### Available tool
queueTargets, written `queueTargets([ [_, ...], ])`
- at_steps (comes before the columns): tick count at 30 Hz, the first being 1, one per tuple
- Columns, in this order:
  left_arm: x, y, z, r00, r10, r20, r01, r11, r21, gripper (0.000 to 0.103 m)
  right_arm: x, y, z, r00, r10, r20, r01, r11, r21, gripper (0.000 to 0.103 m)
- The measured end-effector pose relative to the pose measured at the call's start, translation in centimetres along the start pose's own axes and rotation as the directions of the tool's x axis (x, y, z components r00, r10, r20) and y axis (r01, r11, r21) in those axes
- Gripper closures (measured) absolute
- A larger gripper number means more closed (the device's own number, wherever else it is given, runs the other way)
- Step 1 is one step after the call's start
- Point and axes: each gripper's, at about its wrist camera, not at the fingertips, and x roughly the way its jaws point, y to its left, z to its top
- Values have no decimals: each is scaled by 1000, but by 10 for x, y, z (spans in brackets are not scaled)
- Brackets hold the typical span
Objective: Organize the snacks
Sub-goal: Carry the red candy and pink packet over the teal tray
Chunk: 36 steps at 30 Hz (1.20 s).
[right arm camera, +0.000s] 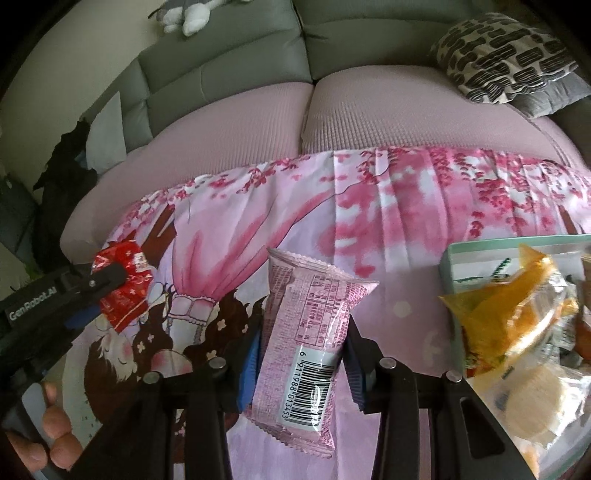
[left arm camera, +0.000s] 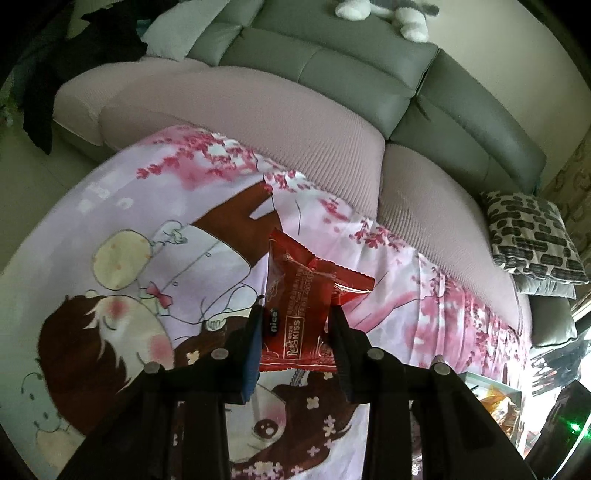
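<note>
A red snack packet (left arm camera: 299,314) with white lettering is pinched between the fingers of my left gripper (left arm camera: 297,314), held above the pink cartoon-print cloth (left arm camera: 147,206). My right gripper (right arm camera: 303,328) is shut on a pink snack packet (right arm camera: 306,339) with a barcode label, also lifted off the cloth. In the right wrist view the left gripper (right arm camera: 110,280) shows at the left edge with the red packet (right arm camera: 125,284) in it, and a hand (right arm camera: 51,435) holds its handle. A pale green box (right arm camera: 476,258) at the right holds several snack packets, among them a yellow one (right arm camera: 509,314).
The cloth covers a low table in front of a pink-covered grey sofa (left arm camera: 332,74). A black-and-white patterned cushion (right arm camera: 498,55) lies on the sofa's right end. A plush toy (left arm camera: 388,14) sits on the backrest. Dark clothing (right arm camera: 62,184) hangs at the left end.
</note>
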Motion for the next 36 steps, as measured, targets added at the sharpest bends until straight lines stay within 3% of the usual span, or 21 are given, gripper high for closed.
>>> queueTargets([
  [19, -62, -12, -42, 998, -25, 51, 23, 999, 36, 67, -72, -26, -40, 997, 21, 75, -26, 998, 56, 61],
  [29, -84, -51, -65, 995, -61, 73, 50, 989, 139, 67, -100, -55, -47, 993, 25, 119, -38, 993, 112, 61],
  [36, -87, -84, -77, 994, -92, 63, 77, 974, 212, 67, -127, -107, -41, 984, -20, 176, -19, 977, 215, 61],
])
